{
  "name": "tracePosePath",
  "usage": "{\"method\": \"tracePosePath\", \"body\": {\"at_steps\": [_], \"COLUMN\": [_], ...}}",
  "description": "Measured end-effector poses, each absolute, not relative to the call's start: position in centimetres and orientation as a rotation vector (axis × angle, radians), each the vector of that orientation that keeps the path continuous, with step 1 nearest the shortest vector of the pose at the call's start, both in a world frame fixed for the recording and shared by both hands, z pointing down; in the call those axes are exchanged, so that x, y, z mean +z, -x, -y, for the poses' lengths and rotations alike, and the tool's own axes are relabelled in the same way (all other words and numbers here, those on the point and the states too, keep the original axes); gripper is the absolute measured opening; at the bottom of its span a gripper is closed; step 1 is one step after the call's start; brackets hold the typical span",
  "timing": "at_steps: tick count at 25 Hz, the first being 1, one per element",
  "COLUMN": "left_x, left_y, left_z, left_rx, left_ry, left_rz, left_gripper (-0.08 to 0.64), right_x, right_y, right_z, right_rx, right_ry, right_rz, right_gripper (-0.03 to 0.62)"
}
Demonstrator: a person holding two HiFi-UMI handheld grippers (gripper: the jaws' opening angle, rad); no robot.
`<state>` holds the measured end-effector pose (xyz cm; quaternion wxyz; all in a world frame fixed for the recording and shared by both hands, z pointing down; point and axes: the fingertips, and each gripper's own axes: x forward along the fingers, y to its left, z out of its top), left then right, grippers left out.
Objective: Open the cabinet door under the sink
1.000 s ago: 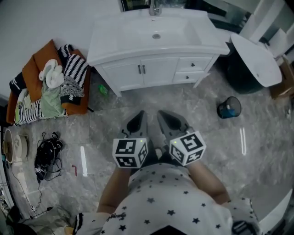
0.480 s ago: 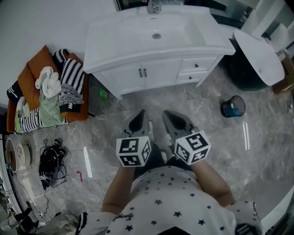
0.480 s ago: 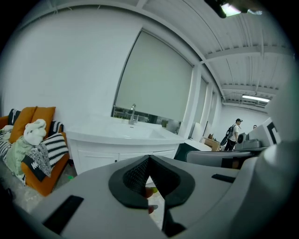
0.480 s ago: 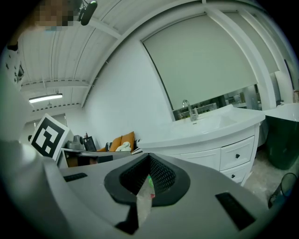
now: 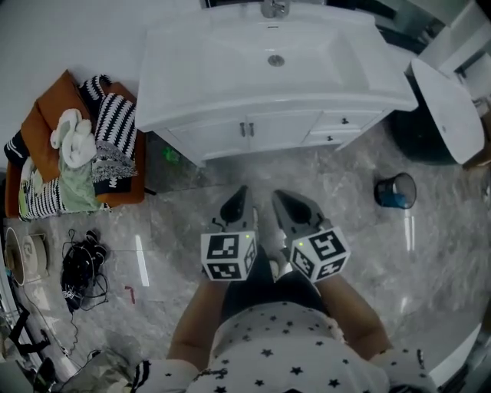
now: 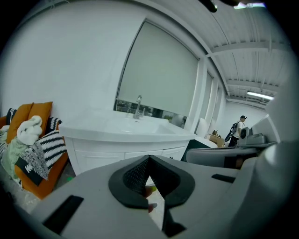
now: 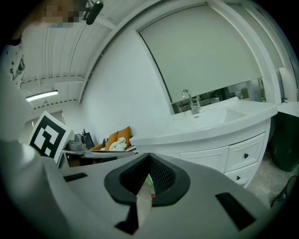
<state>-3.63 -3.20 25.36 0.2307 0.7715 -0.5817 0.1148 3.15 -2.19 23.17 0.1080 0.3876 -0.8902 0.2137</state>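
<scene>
A grey marbled floor (image 5: 437,253) is filling most of the head view, its glossy tiles reflecting strips of light, and a plain white wall (image 5: 61,38) is running along its far edge. Against that wall a white vanity (image 5: 230,77) is standing, with a basin sunk in its top and a chrome tap (image 5: 272,9) at the back. The cabinet doors under the sink (image 5: 245,132) are sitting flat and shut in the vanity's front, two slim handles side by side at the middle, with two small drawers (image 5: 337,127) to their right. At the floor's far-left corner a pile of striped and pale clothes on an orange cushion (image 5: 77,153) is lying against the wall. Near the floor's right edge a white oval lid (image 5: 445,107) is tilting over something dark. The left gripper (image 5: 236,203) and the right gripper (image 5: 290,206) are pointing side by side toward the vanity, well apart from the doors, each with its jaws closed together on nothing. A small dark bin (image 5: 395,190) is standing right of them, and black cables (image 5: 77,269) are lying tangled near the floor's left edge.
</scene>
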Motion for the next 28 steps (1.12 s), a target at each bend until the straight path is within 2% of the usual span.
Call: {"method": "tracePosePath", "body": {"at_steps": [28], "left_x": [44.2], "left_y": [8.3], "left_z": [18.5], "left_rx": [0.404], "left_ry": [-2.034], "left_rz": [1.582], "left_gripper": [0.002], "right_x": [42.6], "right_y": [0.8], "right_z": [19.6], "right_rx": [0.678], "right_ry": [-1.246], "right_rz": [2.419], "right_gripper": [0.006]}}
